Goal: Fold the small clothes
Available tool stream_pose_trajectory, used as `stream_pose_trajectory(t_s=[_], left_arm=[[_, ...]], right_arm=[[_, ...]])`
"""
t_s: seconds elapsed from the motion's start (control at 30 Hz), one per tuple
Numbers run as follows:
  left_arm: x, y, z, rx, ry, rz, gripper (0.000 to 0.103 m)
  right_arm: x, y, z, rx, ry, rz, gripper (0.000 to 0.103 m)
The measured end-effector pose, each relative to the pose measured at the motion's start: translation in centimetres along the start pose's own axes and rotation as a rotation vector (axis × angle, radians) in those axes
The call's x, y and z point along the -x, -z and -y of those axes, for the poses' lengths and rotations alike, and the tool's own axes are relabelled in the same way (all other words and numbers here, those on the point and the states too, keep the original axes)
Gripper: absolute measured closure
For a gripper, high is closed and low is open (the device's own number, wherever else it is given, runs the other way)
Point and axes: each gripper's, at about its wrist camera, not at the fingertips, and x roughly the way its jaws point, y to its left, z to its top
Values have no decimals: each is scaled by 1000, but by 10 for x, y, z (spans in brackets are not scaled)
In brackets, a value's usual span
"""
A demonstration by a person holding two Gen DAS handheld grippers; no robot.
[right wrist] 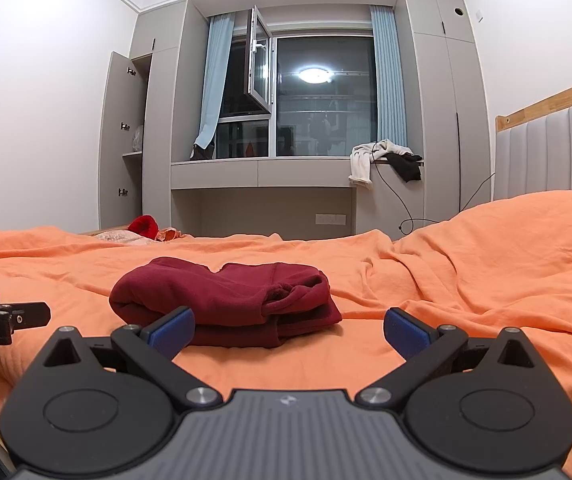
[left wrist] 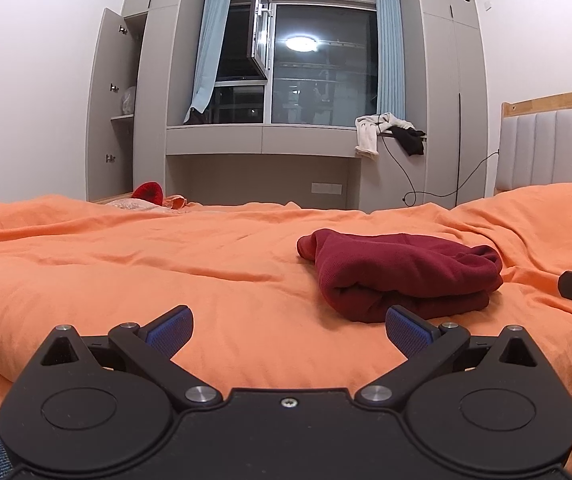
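Observation:
A dark red garment [left wrist: 401,276] lies folded into a thick bundle on the orange bedcover [left wrist: 166,272]. In the left wrist view it sits ahead and to the right of my left gripper [left wrist: 289,330], which is open with nothing between its blue pads. In the right wrist view the same garment [right wrist: 226,300] lies ahead and to the left of my right gripper [right wrist: 289,330], also open and empty. Its left pad [right wrist: 172,330] overlaps the bundle's near edge in the image. Each gripper shows at the edge of the other's view.
A grey padded headboard [right wrist: 557,152] stands at the right. Beyond the bed are a window bench with white and black clothes [left wrist: 385,132], a trailing cable [left wrist: 425,188], an open wardrobe door [left wrist: 110,108], and a red item [left wrist: 148,192] at the bed's far left edge.

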Motion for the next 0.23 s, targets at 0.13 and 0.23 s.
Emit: stream_pose_trajectory(t_s=[0.13,0.23], left_arm=[[0,0,0,-2,1,-1,1],[1,0,1,-3,1,-2,1]], right_arm=[[0,0,0,0,0,0,0],[0,0,0,1,0,-1,0]])
